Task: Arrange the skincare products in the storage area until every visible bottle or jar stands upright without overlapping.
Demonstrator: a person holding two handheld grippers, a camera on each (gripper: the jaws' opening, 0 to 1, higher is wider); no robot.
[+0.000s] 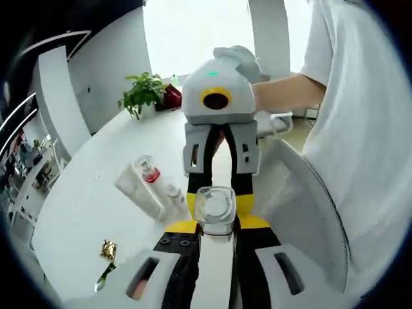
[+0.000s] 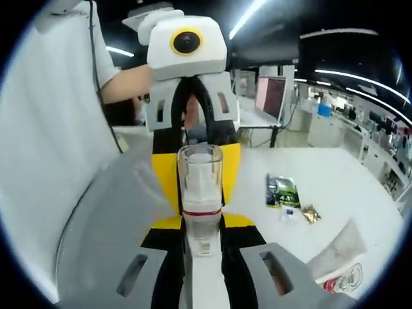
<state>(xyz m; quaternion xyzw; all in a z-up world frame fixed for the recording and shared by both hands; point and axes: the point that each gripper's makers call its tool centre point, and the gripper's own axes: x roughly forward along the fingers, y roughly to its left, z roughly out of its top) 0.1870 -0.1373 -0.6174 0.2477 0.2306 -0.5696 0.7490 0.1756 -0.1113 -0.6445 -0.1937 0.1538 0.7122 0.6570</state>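
A clear plastic bottle [image 1: 214,209] with a red band [image 2: 201,210] hangs in the air above the white table [image 1: 90,193], caught between both grippers. My left gripper [image 1: 215,226] has its yellow-tipped jaws shut on one end. Facing it head-on, my right gripper [image 2: 202,223] is shut on the other end. In the left gripper view the right gripper [image 1: 217,203] comes down from above; in the right gripper view the left gripper [image 2: 199,190] does the same. On the table lie a white tube [image 1: 138,190], a small red-capped bottle [image 1: 149,171] and a small white bottle [image 1: 172,190].
A person in a white shirt [image 1: 360,129] stands close behind a white chair [image 1: 302,206]. A potted plant [image 1: 143,93] and a red object [image 1: 172,96] sit at the table's far side. A gold wrapper [image 2: 311,213] and a green packet [image 2: 283,191] lie on the tabletop.
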